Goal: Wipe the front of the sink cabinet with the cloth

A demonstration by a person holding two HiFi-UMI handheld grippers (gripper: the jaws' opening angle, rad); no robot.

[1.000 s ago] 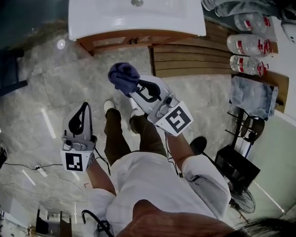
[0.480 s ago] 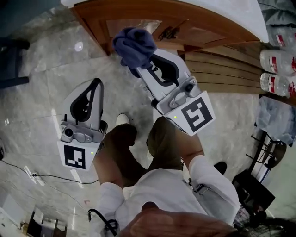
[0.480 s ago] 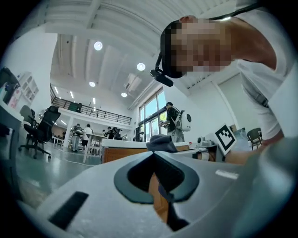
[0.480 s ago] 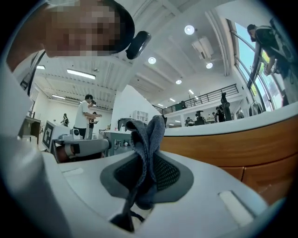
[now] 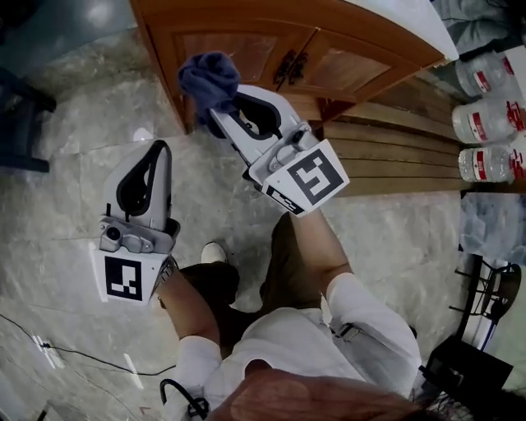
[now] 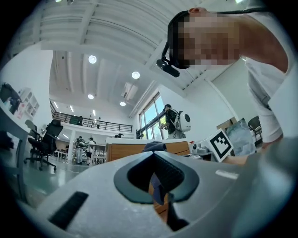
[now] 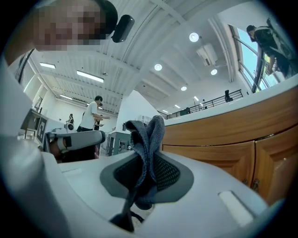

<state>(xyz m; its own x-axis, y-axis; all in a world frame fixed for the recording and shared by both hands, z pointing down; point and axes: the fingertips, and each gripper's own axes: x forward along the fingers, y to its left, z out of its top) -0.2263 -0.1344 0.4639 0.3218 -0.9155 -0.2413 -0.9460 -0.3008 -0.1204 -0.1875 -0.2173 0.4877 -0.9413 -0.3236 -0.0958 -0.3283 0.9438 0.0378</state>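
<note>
The sink cabinet (image 5: 246, 45) is brown wood with two doors and dark handles (image 5: 288, 66), under a white counter (image 5: 411, 16). My right gripper (image 5: 215, 105) is shut on a bunched blue cloth (image 5: 209, 76), which sits close in front of the left door; contact cannot be told. In the right gripper view the cloth (image 7: 148, 132) sticks up from the right gripper (image 7: 148, 155), with the cabinet front (image 7: 223, 139) just behind it. My left gripper (image 5: 154, 156) hangs lower left over the floor, shut and holding nothing. In its own view the left gripper (image 6: 153, 152) points toward the cabinet.
Plastic water bottles (image 5: 493, 74) lie on a slatted wooden platform (image 5: 394, 156) right of the cabinet. A dark rack (image 5: 485, 304) stands at lower right, a dark chair leg (image 5: 20, 123) at left. The person's legs and shoe (image 5: 215, 251) are on the marble floor.
The view has dropped closer to the cabinet. My right gripper has carried the cloth up to the left door. The left gripper stayed low at the left.
</note>
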